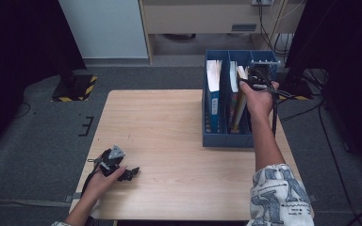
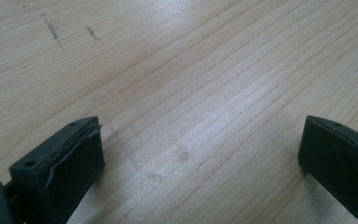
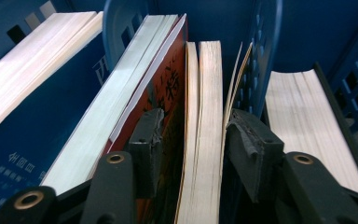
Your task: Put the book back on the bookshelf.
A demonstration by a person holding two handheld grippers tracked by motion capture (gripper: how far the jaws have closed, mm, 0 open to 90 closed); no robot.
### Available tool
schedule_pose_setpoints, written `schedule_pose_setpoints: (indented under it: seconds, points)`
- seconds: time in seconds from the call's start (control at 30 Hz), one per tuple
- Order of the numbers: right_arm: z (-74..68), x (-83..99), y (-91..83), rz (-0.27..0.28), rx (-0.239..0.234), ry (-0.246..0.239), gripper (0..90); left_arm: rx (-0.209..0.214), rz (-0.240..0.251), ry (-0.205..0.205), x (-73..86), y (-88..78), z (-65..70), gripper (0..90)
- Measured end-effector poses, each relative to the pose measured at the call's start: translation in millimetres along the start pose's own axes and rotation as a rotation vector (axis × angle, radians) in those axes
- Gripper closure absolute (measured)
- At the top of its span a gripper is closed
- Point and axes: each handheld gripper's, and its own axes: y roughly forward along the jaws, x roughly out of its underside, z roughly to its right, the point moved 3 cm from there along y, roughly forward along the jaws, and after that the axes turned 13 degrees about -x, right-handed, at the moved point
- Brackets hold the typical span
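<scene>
Tongs: right (image 3: 191, 140) loosely straddle a cream-edged book (image 3: 205, 116), left (image 2: 200, 154) wide over table (image 2: 191, 70).

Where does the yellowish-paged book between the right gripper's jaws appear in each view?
High view: the yellowish-paged book stands in the middle compartment of the blue file rack, just left of the right gripper.
Left gripper view: not in it; bare wooden table between open jaws.
Right gripper view: centre, page edges up, between the two jaws.
Shared landmark: the red-covered book beside it, also in the high view.
</scene>
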Motion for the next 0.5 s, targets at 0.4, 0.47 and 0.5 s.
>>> schedule_pose_setpoints:
  seconds: [0.4,0.47,0.5]
  points:
    - [-1.5,2.0,-15.2,0.014,-0.007,-0.017,56.5,-0.001,0.002,-0.001,0.0,0.2,0.1,0.0]
    - [-1.6,1.8,-15.9,0.019,-0.009,-0.014,56.5,-0.001,0.002,-0.001,0.0,0.2,0.1,0.0]
    - [-1.4,1.7,-16.3,0.020,-0.011,-0.014,56.5,-0.001,0.002,-0.001,0.0,0.2,0.1,0.0]
